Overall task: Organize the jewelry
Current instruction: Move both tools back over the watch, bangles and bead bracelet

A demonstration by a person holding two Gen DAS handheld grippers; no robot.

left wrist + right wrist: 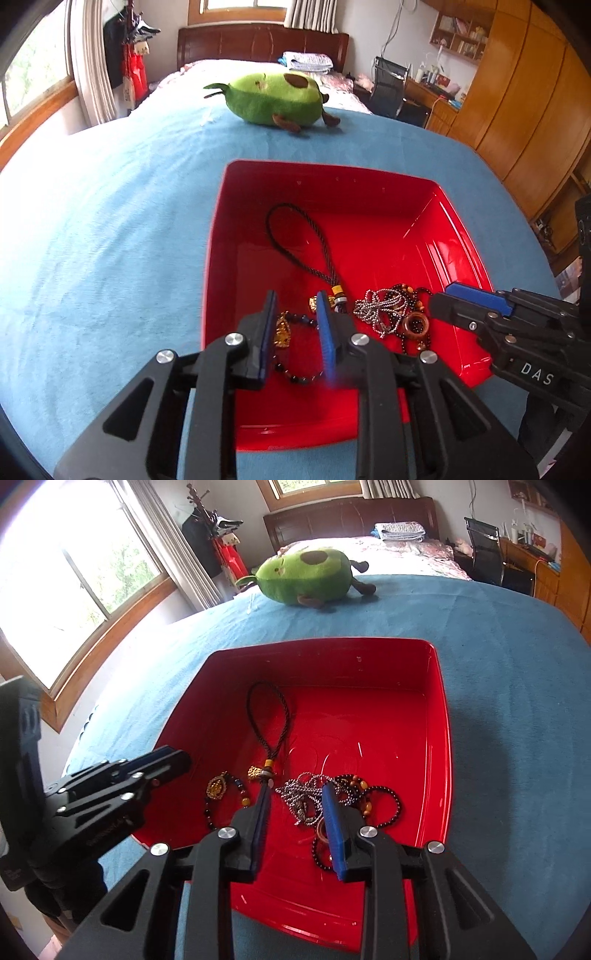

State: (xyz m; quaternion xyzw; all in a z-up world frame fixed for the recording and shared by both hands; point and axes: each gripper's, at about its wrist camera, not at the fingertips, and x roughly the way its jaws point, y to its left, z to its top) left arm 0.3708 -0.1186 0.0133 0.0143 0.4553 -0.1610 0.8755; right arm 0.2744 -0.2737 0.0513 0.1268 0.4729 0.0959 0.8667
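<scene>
Both grippers are hanging over the near end of a red tray [221, 236] that sits on a blue bedspread [110, 221]. Left gripper [297, 301] has its jaws spread apart with nothing pinched between them; through the gap you can see a dark beaded bracelet with a gold pendant [282, 332], down at about 6 o'clock on the tray floor. Right gripper [295, 794] is spread wide too, also empty, and it's parked right above a tangle of silver chain [301, 794].

That chain is snarled up with a brown and amber bead string [354, 782] and a black bead bracelet [388, 801] toward 4 o'clock in the tray. Peeking out under the right finger is a small brownish ring [417, 323], wood maybe, hard to say from here. A black braided cord with a gold charm [267, 723] runs from the middle of the tray up toward 12 o'clock, loop end farthest away.

Way past the tray at 12 o'clock, a green avocado plush [306, 576] is lying on the bedspread, well apart from everything else.
</scene>
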